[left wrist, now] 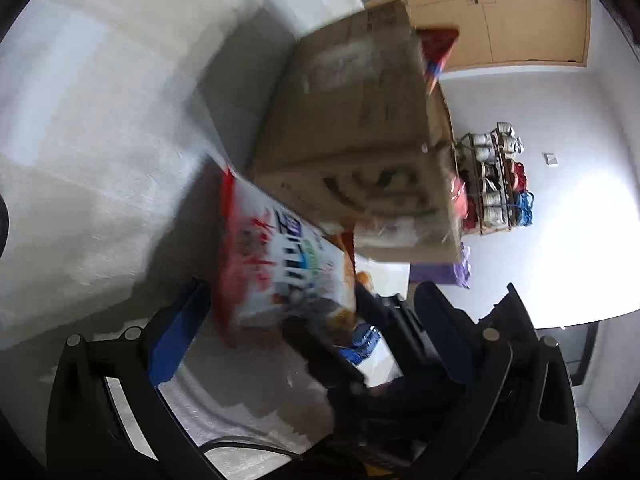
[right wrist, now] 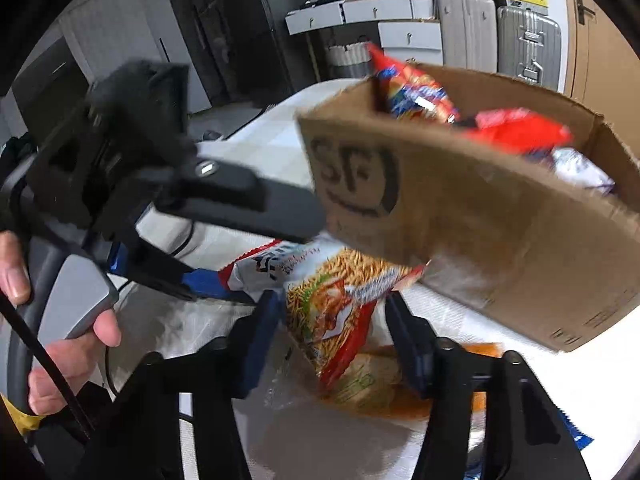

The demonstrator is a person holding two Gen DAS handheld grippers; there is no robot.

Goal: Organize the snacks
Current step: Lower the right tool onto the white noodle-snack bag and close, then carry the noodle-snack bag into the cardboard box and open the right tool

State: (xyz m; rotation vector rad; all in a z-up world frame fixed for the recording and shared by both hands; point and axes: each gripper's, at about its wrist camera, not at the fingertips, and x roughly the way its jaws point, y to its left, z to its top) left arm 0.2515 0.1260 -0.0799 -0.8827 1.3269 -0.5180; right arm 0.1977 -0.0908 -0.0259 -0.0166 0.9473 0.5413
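Note:
A brown cardboard box [right wrist: 480, 216] marked "SF" stands on the white table and holds several snack packets, one red [right wrist: 520, 128]. It also shows in the left wrist view [left wrist: 352, 120]. My left gripper [left wrist: 312, 304] has its jaws spread around a white and red snack bag [left wrist: 280, 264], lifted beside the box; whether the pads touch it is unclear. It also shows in the right wrist view [right wrist: 256, 264]. My right gripper [right wrist: 332, 312] is open around a noodle-stick snack bag [right wrist: 340, 304], with gaps on both sides.
Another snack packet [right wrist: 372, 384] lies on the white table [right wrist: 520, 360] under the right gripper. A shoe rack [left wrist: 496, 184] and wooden door [left wrist: 520, 20] stand beyond. Suitcases [right wrist: 520, 32] and white drawers [right wrist: 376, 12] are behind the box.

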